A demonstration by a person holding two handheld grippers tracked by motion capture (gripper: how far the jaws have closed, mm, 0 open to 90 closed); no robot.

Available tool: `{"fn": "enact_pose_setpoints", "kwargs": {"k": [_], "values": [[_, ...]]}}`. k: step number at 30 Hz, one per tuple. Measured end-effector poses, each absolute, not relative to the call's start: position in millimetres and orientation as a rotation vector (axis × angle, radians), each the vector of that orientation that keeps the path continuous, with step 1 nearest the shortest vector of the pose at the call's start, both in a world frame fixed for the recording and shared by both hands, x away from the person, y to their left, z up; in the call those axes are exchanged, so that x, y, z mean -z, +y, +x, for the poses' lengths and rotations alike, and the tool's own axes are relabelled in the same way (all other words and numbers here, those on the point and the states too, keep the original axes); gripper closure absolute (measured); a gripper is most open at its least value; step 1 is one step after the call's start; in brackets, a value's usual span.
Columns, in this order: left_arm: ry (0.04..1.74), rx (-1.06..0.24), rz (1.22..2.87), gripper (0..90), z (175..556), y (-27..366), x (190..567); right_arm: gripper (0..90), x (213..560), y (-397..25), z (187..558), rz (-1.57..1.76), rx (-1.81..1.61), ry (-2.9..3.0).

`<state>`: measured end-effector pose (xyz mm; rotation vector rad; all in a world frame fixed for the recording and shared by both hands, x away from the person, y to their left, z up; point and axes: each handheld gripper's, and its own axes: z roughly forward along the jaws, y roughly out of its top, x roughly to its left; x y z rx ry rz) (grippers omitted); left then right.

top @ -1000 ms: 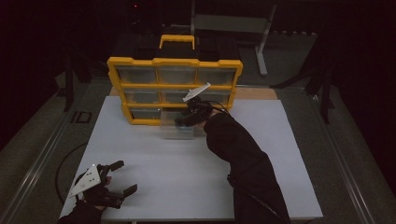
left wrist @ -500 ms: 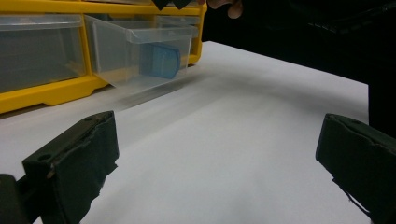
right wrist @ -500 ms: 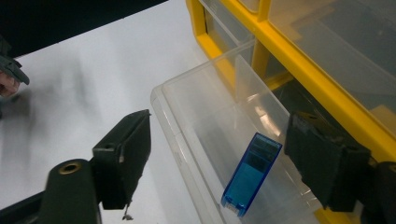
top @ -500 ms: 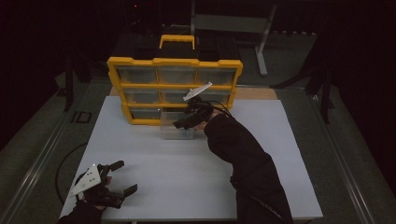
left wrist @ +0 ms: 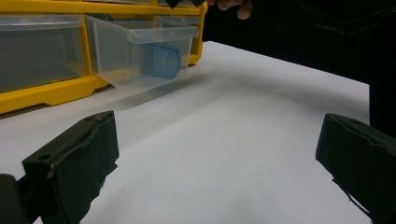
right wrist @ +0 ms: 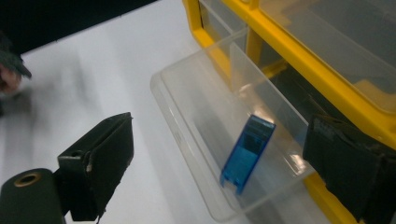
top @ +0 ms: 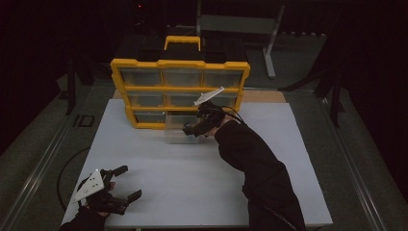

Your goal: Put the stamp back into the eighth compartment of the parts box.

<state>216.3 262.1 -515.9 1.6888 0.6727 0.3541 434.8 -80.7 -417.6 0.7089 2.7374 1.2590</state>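
Blue box [right wrist: 246, 154] lying in the pulled-out clear drawer [right wrist: 196, 88]

The right tongs [right wrist: 219, 172] hang wide over this drawer; the left tongs [top: 126, 183], also wide, are well apart from it on the table [top: 202, 178].

Clear glossy plastic drawer [right wrist: 219, 135], translucent blue plastic piece [right wrist: 246, 153], yellow plastic cabinet [top: 180, 65], matt white tabletop [top: 192, 178].

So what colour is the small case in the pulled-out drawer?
Translucent blue case, clearest in the right gripper view.

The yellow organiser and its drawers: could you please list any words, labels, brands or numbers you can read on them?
None can be read. The yellow organiser, the pulled-out clear drawer and the blue piece inside it show no legible text; faint embossing on the drawer's front rim is too blurred to read.
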Motion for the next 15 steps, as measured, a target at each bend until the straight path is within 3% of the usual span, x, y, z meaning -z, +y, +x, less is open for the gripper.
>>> {"fn": "enact_pose_setpoints", "kwargs": {"k": [15], "values": [[0.679,-0.355,1.698,0.1,216.7,261.1,516.4,8.7,413.8,-98.7,425.6,0.697,-1.285,2.724]]}}
